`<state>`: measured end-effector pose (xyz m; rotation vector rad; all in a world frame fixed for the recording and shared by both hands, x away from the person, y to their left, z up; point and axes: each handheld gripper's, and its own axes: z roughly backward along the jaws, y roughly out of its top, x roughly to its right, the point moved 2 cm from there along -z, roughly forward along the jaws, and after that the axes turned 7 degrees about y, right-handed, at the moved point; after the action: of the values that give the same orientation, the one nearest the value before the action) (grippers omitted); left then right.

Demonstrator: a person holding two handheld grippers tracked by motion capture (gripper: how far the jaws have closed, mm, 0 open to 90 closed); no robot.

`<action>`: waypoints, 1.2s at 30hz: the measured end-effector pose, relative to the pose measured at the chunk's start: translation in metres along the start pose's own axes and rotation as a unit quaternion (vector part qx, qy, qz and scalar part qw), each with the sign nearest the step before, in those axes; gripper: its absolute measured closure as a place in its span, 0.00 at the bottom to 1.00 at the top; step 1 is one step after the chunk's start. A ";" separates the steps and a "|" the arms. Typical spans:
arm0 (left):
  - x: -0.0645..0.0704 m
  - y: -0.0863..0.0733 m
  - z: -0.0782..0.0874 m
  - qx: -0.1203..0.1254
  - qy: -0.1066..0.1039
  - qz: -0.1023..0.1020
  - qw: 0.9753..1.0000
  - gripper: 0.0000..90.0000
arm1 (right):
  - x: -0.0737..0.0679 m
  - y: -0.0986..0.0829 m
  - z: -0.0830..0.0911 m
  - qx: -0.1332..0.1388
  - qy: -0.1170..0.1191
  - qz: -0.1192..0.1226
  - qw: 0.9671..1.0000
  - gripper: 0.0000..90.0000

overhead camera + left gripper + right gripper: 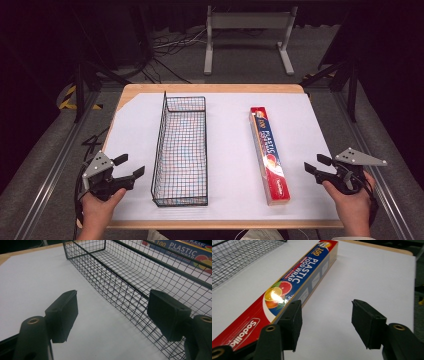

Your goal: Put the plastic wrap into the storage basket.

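Observation:
A long red and blue box of plastic food wrap (268, 154) lies lengthwise on the white table cover, right of centre; its printed top (287, 287) runs away from the right gripper. An empty black wire basket (181, 150) stands left of centre, its wall (117, 287) just ahead of the left gripper. My left gripper (129, 166) is open near the table's front left, a little left of the basket. My right gripper (317, 164) is open at the front right, a short way right of the box. Nothing sits between either pair of jaws (112, 315) (325, 322).
The white sheet (230, 130) covers a wooden table whose edge (210, 88) shows at the back. Beyond it, a grey metal stand (247, 35), cables and black tripod legs stand on the carpeted floor. Metal rails run along both sides of the table.

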<state>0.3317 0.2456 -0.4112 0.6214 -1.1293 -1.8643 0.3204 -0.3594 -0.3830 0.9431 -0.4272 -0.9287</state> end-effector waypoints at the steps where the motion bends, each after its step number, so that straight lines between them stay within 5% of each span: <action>1: 0.000 0.000 0.000 0.000 0.000 0.002 1.000 0.28 | 0.000 0.000 0.000 -0.002 -0.002 -0.001 1.000 0.46; 8: -0.001 0.000 0.000 0.001 0.001 0.003 1.000 0.28 | 0.005 0.001 -0.001 -0.016 0.000 -0.012 1.000 0.44; 12: -0.002 0.000 0.001 0.003 0.002 0.008 1.000 0.28 | 0.006 0.004 0.000 0.006 -0.008 -0.015 1.000 0.43; 15: -0.002 -0.001 0.001 0.003 0.001 0.011 1.000 0.28 | 0.007 0.006 -0.001 0.021 0.007 -0.024 0.999 0.42; 18: -0.001 0.000 0.001 0.004 0.004 0.008 1.000 0.28 | 0.006 0.014 -0.005 0.001 0.024 -0.022 0.999 0.46; 25: -0.002 -0.001 0.001 0.006 0.006 0.010 1.000 0.27 | -0.008 0.034 -0.014 0.008 0.040 -0.019 0.999 0.42; 28: -0.002 -0.001 0.001 0.007 0.005 0.010 1.000 0.27 | -0.016 0.039 -0.025 -0.033 0.052 -0.068 0.996 0.39; 36: -0.003 -0.001 0.001 0.009 0.002 0.009 1.000 0.27 | -0.035 0.059 -0.044 -0.037 0.048 -0.040 0.997 0.44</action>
<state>0.3322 0.2487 -0.4115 0.6232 -1.1473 -1.8375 0.3590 -0.2930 -0.3555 0.9385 -0.2722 -0.9611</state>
